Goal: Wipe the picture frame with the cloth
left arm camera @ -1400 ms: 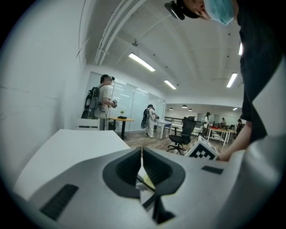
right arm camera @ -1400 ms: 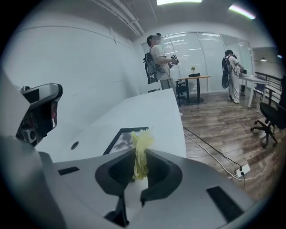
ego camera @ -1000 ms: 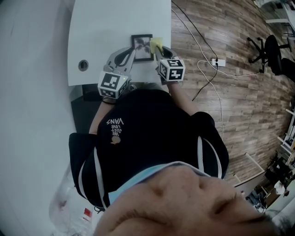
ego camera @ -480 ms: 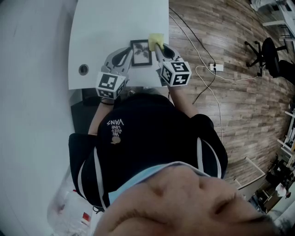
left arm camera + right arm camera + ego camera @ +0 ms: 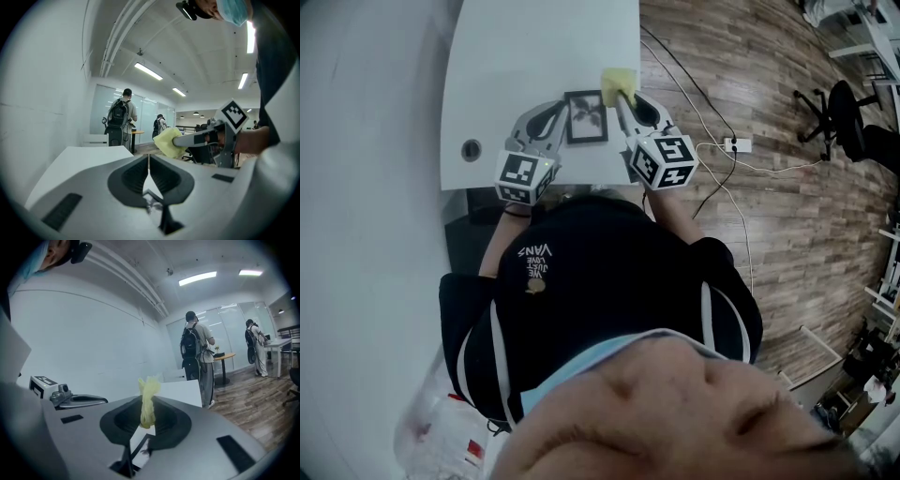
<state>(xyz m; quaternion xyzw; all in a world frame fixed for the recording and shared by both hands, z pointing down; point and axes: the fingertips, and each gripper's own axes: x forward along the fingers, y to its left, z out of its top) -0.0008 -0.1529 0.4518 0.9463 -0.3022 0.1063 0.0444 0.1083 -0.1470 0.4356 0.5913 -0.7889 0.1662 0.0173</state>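
Observation:
A small black picture frame point(image 5: 586, 116) lies on the white table point(image 5: 534, 56), between my two grippers. My left gripper point(image 5: 566, 103) is shut, and its tips sit at the frame's left edge. In the left gripper view its jaws point(image 5: 149, 157) meet in a line and the frame is hidden. My right gripper point(image 5: 621, 97) is shut on a yellow cloth point(image 5: 618, 84), which sits at the frame's far right corner. The cloth point(image 5: 147, 401) stands bunched between the right jaws. The left gripper view shows the cloth point(image 5: 168, 142) on the right gripper's tip point(image 5: 177, 139).
A round cable hole point(image 5: 471, 148) sits in the table at the left. The table's right edge borders a wooden floor with a power strip point(image 5: 737, 144) and cables. An office chair point(image 5: 853, 112) stands far right. People with backpacks point(image 5: 194, 357) stand in the distance.
The right gripper has carried the cloth away from me along the frame's right side to its far corner. The left gripper has stayed at the frame's left edge.

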